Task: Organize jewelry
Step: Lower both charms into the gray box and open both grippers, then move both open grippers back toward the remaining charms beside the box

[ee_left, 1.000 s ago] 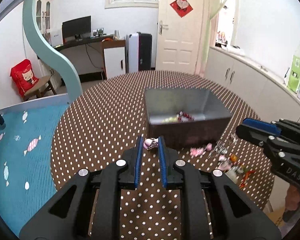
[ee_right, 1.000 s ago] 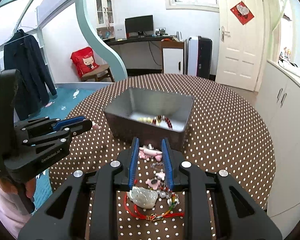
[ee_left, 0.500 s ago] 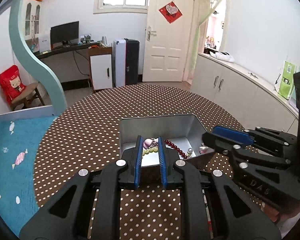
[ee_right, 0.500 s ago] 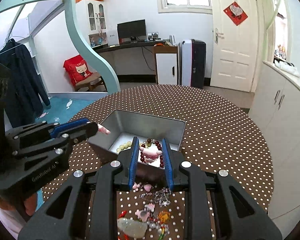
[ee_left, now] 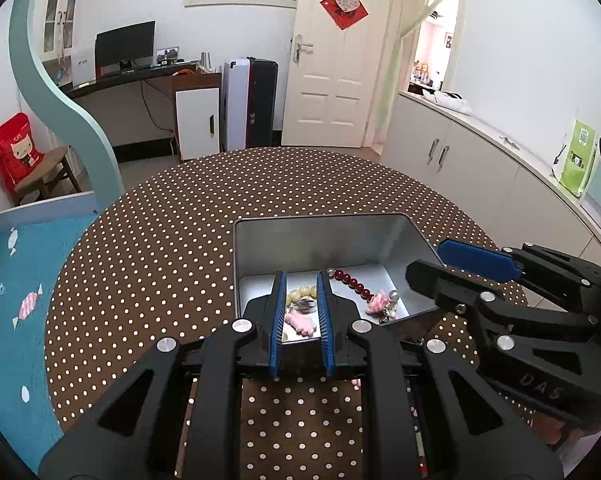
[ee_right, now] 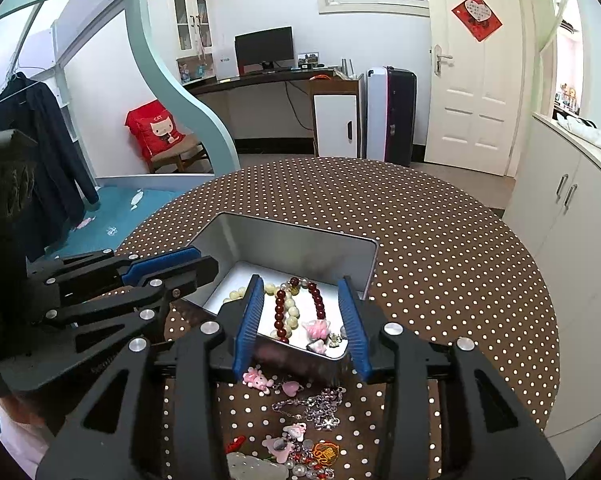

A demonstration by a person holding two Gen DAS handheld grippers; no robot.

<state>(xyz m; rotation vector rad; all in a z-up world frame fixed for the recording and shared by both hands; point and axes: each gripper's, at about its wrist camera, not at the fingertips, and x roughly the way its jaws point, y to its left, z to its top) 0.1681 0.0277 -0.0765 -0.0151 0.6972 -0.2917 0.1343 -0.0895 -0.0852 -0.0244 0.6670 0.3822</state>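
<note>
Two pairs of tongs angle down from the near side over one open metal tin (ee_left: 320, 218) on a round surface (ee_left: 160, 260) covered in brown polka-dot cloth. The tin sits towards the near rim, and dotted cloth runs on beyond it to the far edge. A curved teal bed frame (ee_left: 60, 112) stands off to the left and a row of pale cabinets (ee_left: 480, 168) to the right, both well apart from the surface.

The left tongs (ee_left: 300, 274) reach over the tin's near wall at its left corner, their pads drawn close with only a narrow gap. A pink charm (ee_left: 300, 322) with a silver ring shows in that gap; whether it is pinched or lying in the tin cannot be told.

The right tongs (ee_right: 300, 280) hang over the near wall with their jaws opening, the pads clear of everything. A blurred pink ornament (ee_right: 315, 328) shows between them, down in the tin.

Also inside are one strand of dark red beads (ee_right: 278, 312) and one of pale yellow beads (ee_right: 236, 293). On the cloth just in front lie a silver chain (ee_right: 312, 404), a white pendant (ee_right: 256, 466) and several small pink pieces.
</note>
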